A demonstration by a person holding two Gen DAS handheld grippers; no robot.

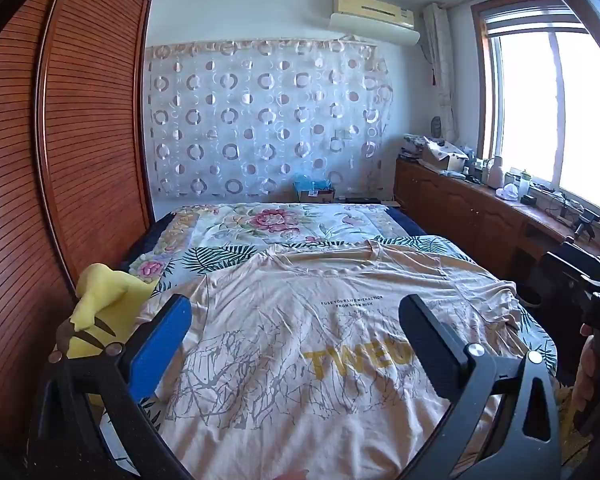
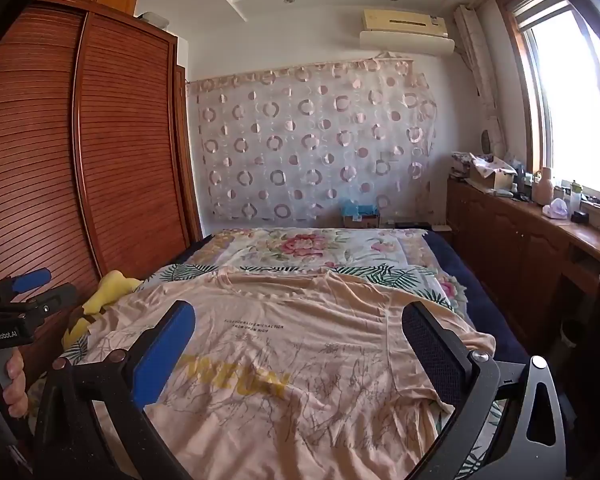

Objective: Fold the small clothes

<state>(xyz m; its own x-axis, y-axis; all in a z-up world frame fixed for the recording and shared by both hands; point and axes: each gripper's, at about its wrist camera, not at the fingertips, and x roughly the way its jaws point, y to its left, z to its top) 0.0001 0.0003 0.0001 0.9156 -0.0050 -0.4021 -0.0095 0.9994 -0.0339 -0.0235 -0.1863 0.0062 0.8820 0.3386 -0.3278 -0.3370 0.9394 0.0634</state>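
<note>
One peach T-shirt point(image 1: 320, 320) flat on bed point(image 1: 260, 224), one yellow plush point(image 1: 104, 304), left gripper point(image 1: 296, 344) and right gripper point(image 2: 300, 344) both spread wide

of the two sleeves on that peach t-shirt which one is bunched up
The right sleeve, on the window side: it is crumpled into ridges. The left sleeve, on the peach T-shirt beside the yellow plush toy, lies flat.

Peach tee point(image 1: 320, 320) lies spread flat, print up, on the bed point(image 1: 260, 224), collar at twelve o'clock, yellow lettering across the chest, wrinkled.
</note>
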